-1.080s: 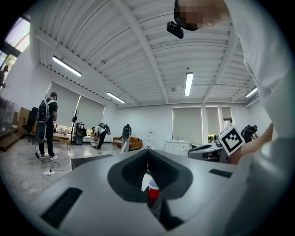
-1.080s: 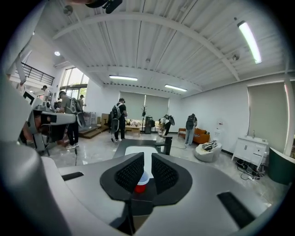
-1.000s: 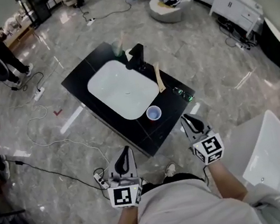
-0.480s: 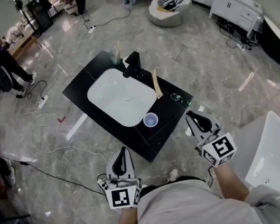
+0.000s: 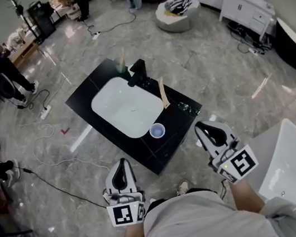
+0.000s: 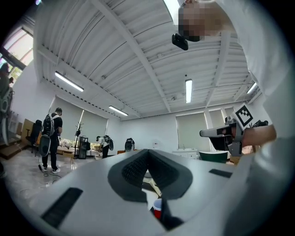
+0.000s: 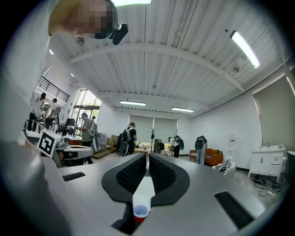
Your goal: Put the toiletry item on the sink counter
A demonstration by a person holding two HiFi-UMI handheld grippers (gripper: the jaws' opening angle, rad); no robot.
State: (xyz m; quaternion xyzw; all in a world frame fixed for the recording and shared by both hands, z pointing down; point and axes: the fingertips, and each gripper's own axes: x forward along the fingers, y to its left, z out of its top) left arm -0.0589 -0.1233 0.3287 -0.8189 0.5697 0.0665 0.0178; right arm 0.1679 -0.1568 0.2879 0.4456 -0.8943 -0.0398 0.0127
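- The grey marble floor [image 5: 229,66] fills the head view. Cables trail across it at the left, and people stand at the far edge.
- The black sink counter [image 5: 83,96] stands on the floor ahead of the person, turned so one corner points toward them.
- The white basin [image 5: 126,107] is set into the counter's middle and has nothing in it.
- The left gripper [image 5: 122,164] is held close to the person's body, on the near side of the counter's near corner. Its view shows the ribbed pads pressed together with nothing caught between them [image 6: 147,159].
- The right gripper [image 5: 202,128] is held near the counter's right-hand edge, apart from it. Its pads are together with only a thin slit between them, and they pinch nothing [image 7: 147,161].
- The black faucet [image 5: 139,72] stands at the basin's far rim.
- The wooden toiletry item [image 5: 163,92] lies flat on the counter just right of the basin; whether it is a brush or a comb is too small to tell.
- The tumbler [image 5: 121,64] stands near the counter's far corner, left of the faucet, with a stick upright in it.
- The cup [image 5: 157,131] stands upright on the counter at the basin's near end. It is red outside, as seen below the jaws in the right gripper view [image 7: 140,212].
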